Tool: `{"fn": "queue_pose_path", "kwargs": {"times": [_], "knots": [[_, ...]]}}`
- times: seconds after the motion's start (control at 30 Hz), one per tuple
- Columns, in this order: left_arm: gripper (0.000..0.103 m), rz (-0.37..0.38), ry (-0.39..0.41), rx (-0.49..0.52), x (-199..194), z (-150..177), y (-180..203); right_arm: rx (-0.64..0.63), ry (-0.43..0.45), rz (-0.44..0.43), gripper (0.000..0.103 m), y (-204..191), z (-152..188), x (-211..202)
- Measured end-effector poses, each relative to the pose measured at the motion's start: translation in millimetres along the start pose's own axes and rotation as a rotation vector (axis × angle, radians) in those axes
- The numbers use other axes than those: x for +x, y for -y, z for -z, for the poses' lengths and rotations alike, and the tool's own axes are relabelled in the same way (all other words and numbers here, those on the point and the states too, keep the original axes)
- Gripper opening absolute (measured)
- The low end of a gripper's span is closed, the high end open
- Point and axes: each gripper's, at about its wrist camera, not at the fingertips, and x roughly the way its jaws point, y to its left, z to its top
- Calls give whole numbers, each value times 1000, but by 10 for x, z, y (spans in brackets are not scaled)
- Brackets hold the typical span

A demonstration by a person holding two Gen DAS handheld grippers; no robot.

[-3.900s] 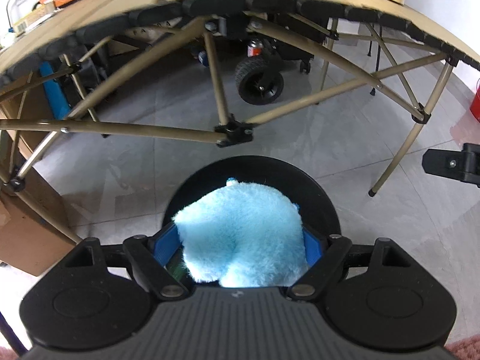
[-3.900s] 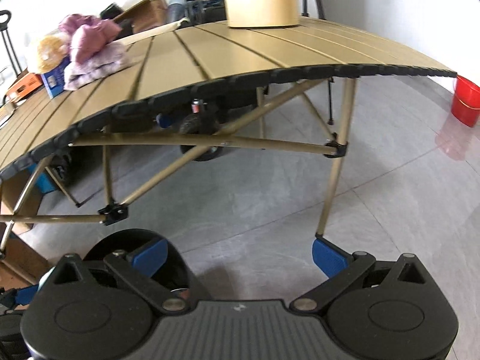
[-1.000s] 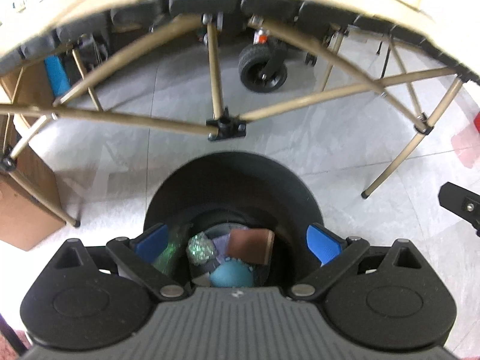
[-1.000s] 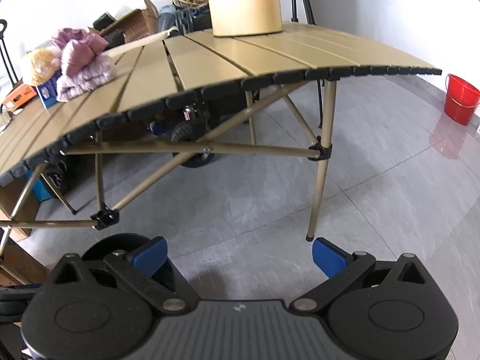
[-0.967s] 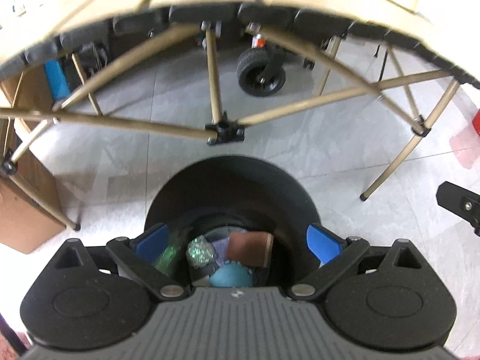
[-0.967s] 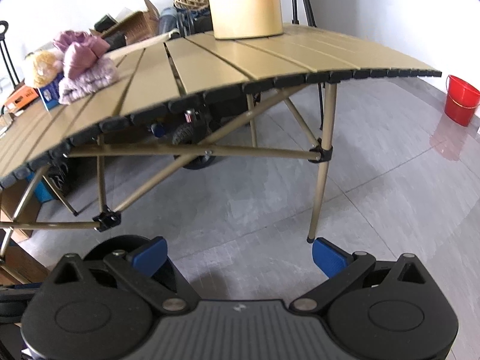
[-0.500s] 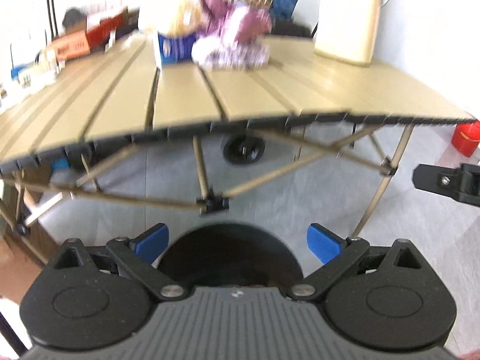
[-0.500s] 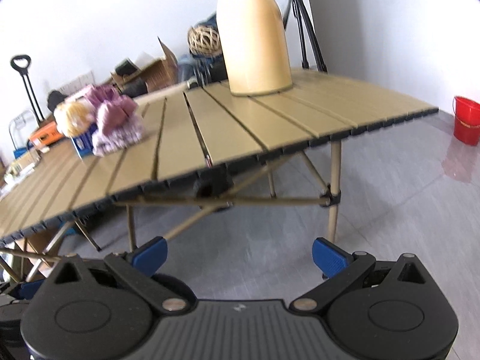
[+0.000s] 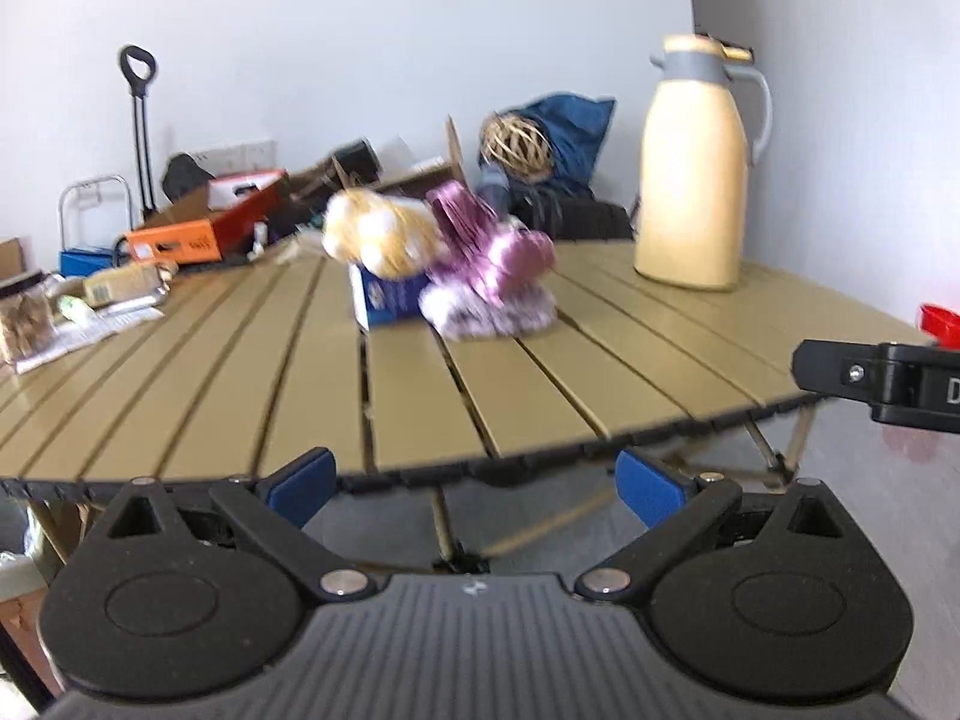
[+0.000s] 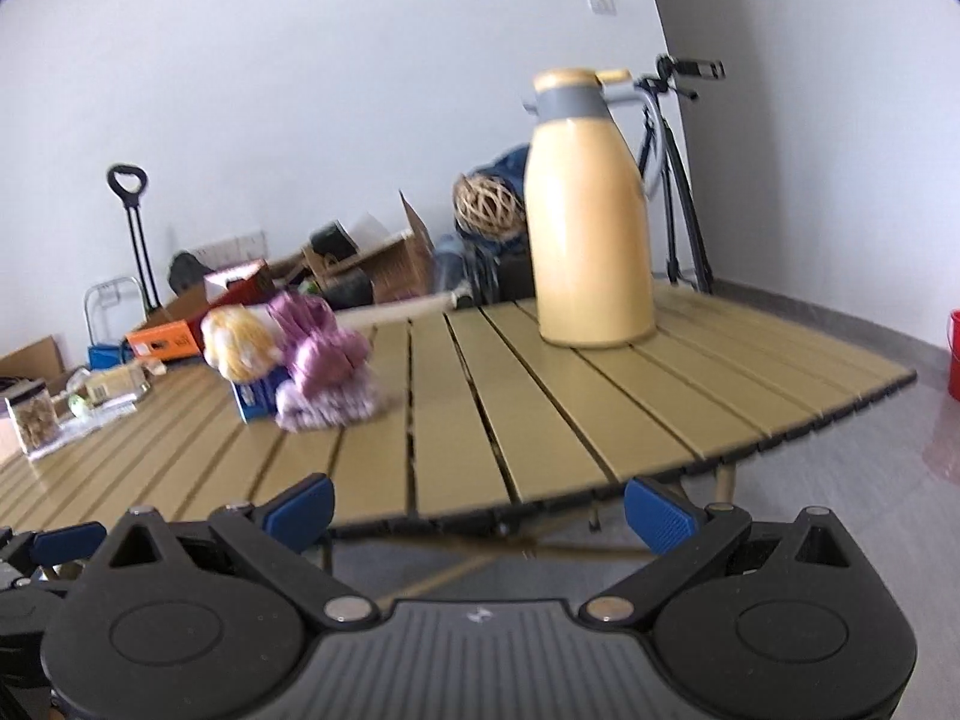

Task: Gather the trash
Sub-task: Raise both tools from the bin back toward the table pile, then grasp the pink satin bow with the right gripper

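My left gripper (image 9: 474, 483) is open and empty, held just in front of the near edge of the tan slatted table (image 9: 240, 372). My right gripper (image 10: 477, 507) is open and empty at the same edge, to the right. On the table lie a purple fluffy bundle (image 9: 489, 276) (image 10: 324, 372), a yellow fluffy ball (image 9: 378, 234) (image 10: 240, 345) and a blue box (image 9: 384, 300) under them, all well beyond both grippers. The black bin is out of view.
A tall yellow thermos jug (image 9: 693, 180) (image 10: 591, 216) stands at the table's right back. A jar (image 10: 33, 417), papers and packets (image 9: 120, 282) lie at the left. Boxes, a trolley handle (image 9: 138, 120) and a tripod (image 10: 681, 180) stand behind. A red bucket (image 10: 954, 354) sits on the floor at right.
Both grippers have risen from floor level to table-top height. The left gripper let the blue plush drop into the black bin earlier and has left the bin below.
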Motion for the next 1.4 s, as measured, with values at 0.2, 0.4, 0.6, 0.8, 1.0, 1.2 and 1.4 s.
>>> {"fn": "queue_pose_path", "kwargs": {"times": [0.2, 0.4, 0.6, 0.8, 1.0, 1.2, 1.4], "knots": [[103, -34, 76, -29, -34, -202, -133, -47, 87, -34, 103, -158, -173, 4], [103, -64, 118, -38, 19, -378, -250, -55, 123, -64, 103, -304, -297, 126], [103, -98, 118, -53, 170, -510, -385, -36, 141, -80, 103, -385, -408, 300], [103, -120, 126, -75, 316, -630, -514, -55, 144, -117, 103, -533, -475, 527], [103, -136, 134, -86, 473, -712, -615, -102, 145, -110, 103, -695, -512, 755], [103, -157, 114, -121, 649, -776, -770, -111, 130, -82, 103, -795, -580, 1036], [103, -183, 100, -122, 815, -821, -895, -111, 77, -90, 103, -891, -650, 1395]]}}
